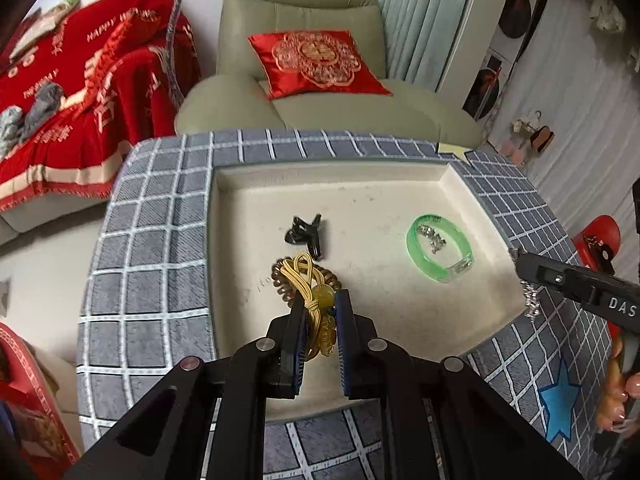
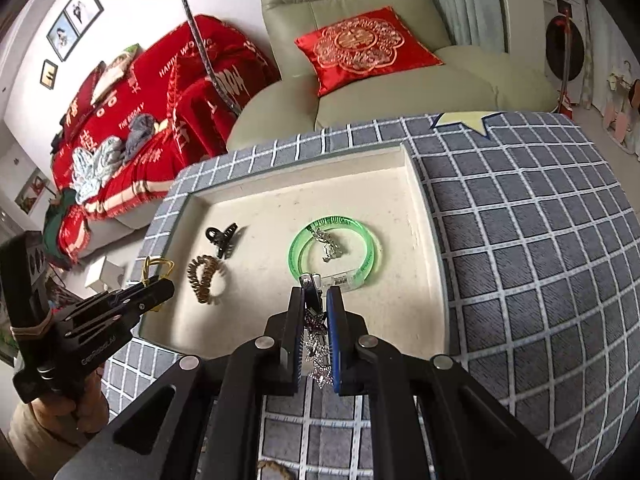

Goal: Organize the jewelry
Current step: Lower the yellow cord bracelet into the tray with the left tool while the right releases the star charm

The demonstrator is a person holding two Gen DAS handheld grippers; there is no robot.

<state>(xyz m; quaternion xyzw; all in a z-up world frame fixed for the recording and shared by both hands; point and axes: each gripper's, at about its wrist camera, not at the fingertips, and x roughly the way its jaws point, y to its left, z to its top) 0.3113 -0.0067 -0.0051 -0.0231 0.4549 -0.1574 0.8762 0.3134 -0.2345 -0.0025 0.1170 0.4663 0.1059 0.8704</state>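
Yellow cord [image 1: 310,280] clamped in left hand-held gripper [image 1: 320,300].

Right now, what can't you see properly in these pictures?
- Yellow cord charm: its lower part hides between the left gripper fingers, left wrist view.
- Silver sparkly piece: shape blurred, partly hidden inside the right gripper, right wrist view.
- Small metal bits inside the green bangle: too small.

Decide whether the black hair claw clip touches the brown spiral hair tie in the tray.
Apart. The right wrist view shows bare tray between the black hair claw clip and brown spiral hair tie.
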